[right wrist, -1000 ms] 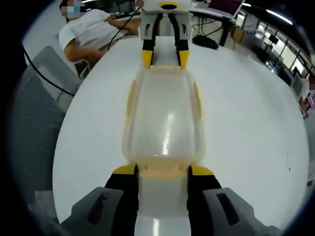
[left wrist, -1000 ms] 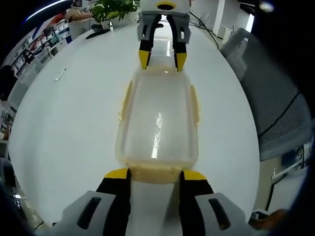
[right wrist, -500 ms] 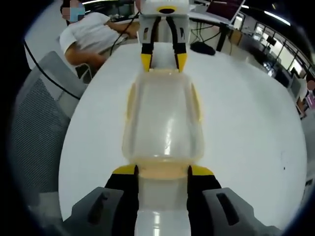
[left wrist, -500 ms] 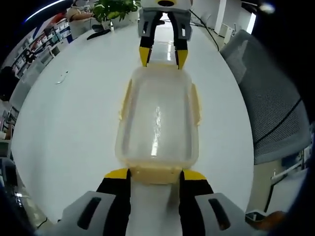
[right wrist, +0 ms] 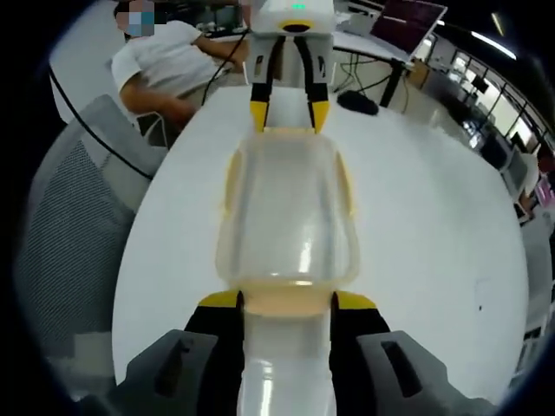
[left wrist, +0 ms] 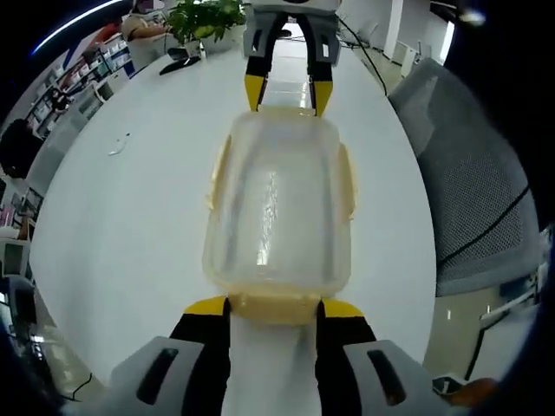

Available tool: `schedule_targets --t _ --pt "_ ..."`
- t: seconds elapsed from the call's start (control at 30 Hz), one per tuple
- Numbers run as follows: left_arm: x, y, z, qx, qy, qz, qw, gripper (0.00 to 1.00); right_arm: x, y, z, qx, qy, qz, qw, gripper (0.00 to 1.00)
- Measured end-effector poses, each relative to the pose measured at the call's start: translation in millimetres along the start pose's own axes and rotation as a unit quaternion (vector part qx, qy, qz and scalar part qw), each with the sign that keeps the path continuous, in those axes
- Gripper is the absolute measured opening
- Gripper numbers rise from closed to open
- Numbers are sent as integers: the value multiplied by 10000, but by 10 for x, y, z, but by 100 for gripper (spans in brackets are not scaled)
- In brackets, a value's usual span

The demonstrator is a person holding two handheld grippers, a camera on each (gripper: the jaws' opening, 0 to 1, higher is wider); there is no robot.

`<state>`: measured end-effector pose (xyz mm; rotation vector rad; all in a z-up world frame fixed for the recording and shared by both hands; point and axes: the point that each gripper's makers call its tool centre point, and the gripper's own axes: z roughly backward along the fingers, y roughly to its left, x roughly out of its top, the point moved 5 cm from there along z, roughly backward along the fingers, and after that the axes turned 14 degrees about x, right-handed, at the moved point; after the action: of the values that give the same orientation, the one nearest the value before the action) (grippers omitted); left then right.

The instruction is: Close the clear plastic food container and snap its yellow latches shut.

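One clear plastic food container (left wrist: 277,208) is seen above a white table (left wrist: 121,225), held between two grippers, one at each short end. In the left gripper view, the left gripper (left wrist: 273,305) is closed on the near end of the container, its two yellow-tipped jaws set against the yellow latch (left wrist: 273,305) there; the right gripper (left wrist: 287,91) is met at the far end, its two jaws closed against that end. In the right gripper view the arrangement is mirrored: the right gripper (right wrist: 287,301) is clamped on the near end latch, and the left gripper (right wrist: 287,115) is set on the far end. The lid is seated on the container. Two more yellow latches (left wrist: 347,178) are counted along the long sides, one per side, standing slightly out from the walls. Whether any latch is snapped cannot be told. One grey mesh chair (left wrist: 473,191) is placed beside the table, and one seated person (right wrist: 169,65) is seen at the far edge. One potted plant (left wrist: 204,16) is set on the table.
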<state>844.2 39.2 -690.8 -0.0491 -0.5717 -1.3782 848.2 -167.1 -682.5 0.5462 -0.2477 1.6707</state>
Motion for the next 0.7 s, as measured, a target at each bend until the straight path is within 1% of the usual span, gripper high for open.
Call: schedule_targets --t 0.1,0.23,0.43,0.7 --pt "4 14 42 31 7 14 10000 32 37 19 60 -33 15 45 10000 34" --pt "70 6 145 72 -7 3 10000 32 47 48 122 -51 16 66 10000 34" --pt "185 -21 223 130 -33 11 9999 32 29 103 240 -86 -11 99 9999 34" --pt "325 7 263 145 -109 10 9998 32 -34 171 393 -139 -28 102 9998 34"
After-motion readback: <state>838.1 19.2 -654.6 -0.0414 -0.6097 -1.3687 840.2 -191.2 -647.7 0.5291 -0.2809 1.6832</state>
